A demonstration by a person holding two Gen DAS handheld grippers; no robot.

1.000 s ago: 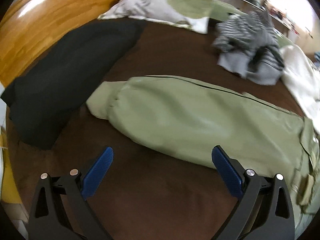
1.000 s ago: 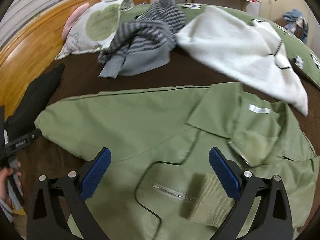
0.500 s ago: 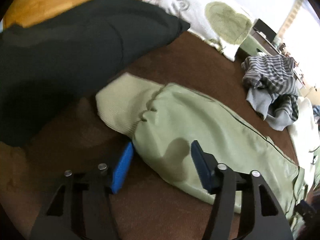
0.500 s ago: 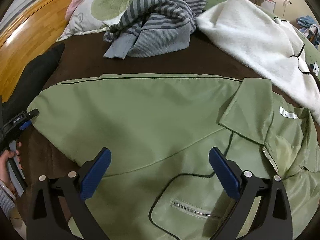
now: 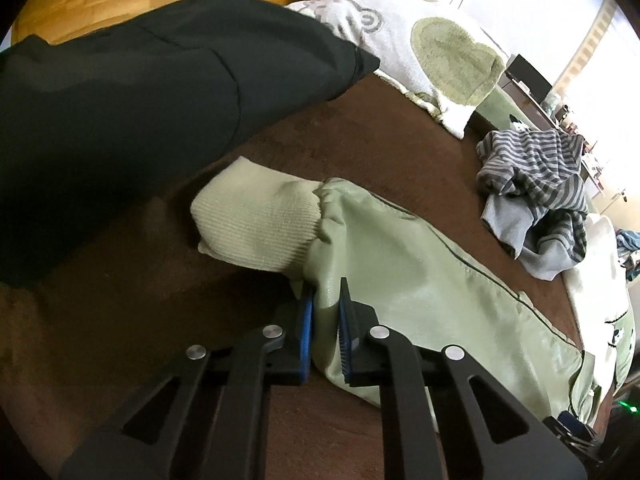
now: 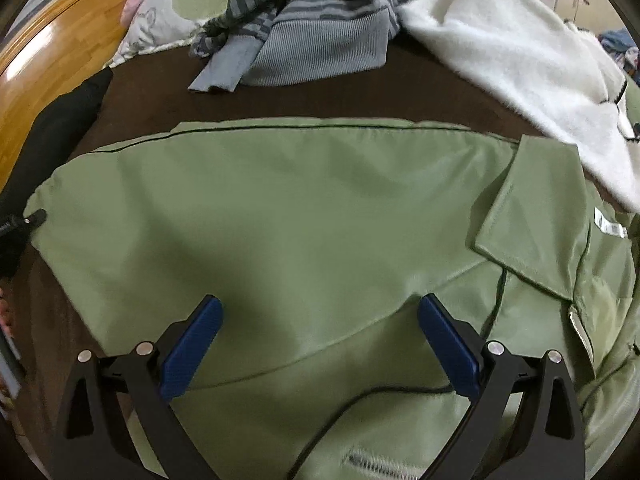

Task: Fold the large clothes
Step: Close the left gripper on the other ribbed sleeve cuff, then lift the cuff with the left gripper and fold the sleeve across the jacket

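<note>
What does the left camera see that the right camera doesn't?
Only the left view shows the ribbed cuff of the sleeve and the left gripper with its jaws pinching the sleeve beside it. Only the right view shows the collar, the zip pocket and the right gripper with jaws open above the fabric. Both show the green jacket, striped sweater and black garment.

Your left wrist view sits low and close, looking along the green jacket (image 5: 420, 280) sleeve from its cuff end. Your right wrist view looks steeply down over the jacket's body. Both share the striped sweater (image 6: 320, 20) beyond.
</note>
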